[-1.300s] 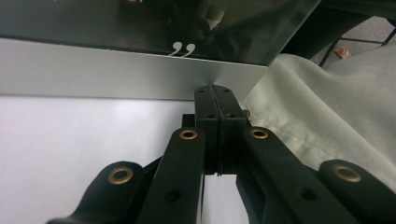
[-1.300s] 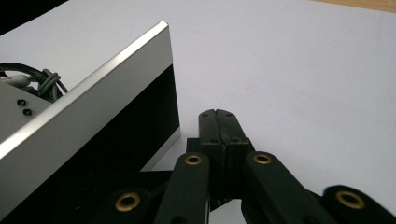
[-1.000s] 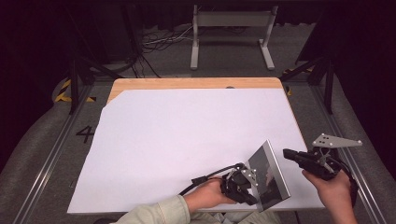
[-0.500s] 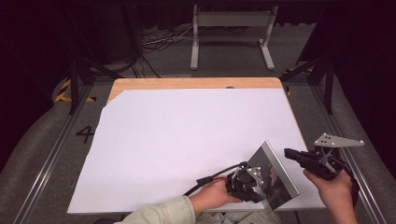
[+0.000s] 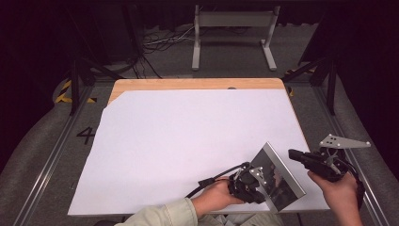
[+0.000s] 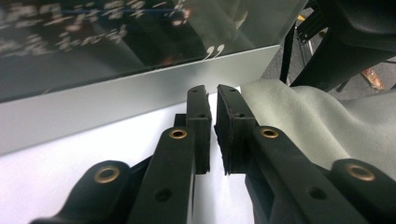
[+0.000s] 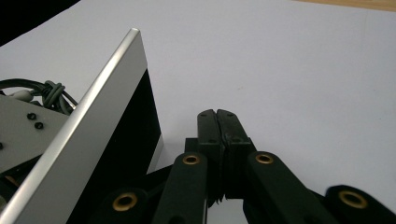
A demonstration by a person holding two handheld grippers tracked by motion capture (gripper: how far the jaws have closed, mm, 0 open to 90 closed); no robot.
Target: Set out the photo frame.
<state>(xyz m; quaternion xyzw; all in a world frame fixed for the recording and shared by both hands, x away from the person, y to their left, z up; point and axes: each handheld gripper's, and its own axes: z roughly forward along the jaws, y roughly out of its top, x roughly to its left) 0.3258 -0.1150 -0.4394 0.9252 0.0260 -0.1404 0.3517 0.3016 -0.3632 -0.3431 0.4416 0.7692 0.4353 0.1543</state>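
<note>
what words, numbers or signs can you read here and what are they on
"4": dark figure on the grey floor left of the table, between the rails, in the high view.
Pale writing and a pair of quote-like marks on the dark glossy face of the silver-framed panel in the left gripper view: mirrored and blurred, not readable.
Yellow and black hazard stripes on the floor: a sign, no text.

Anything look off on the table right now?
Yes: the silver-framed panel stands tilted on one edge at the near right of the white sheet rather than lying flat. The left gripper sits beside it, holding nothing.
</note>
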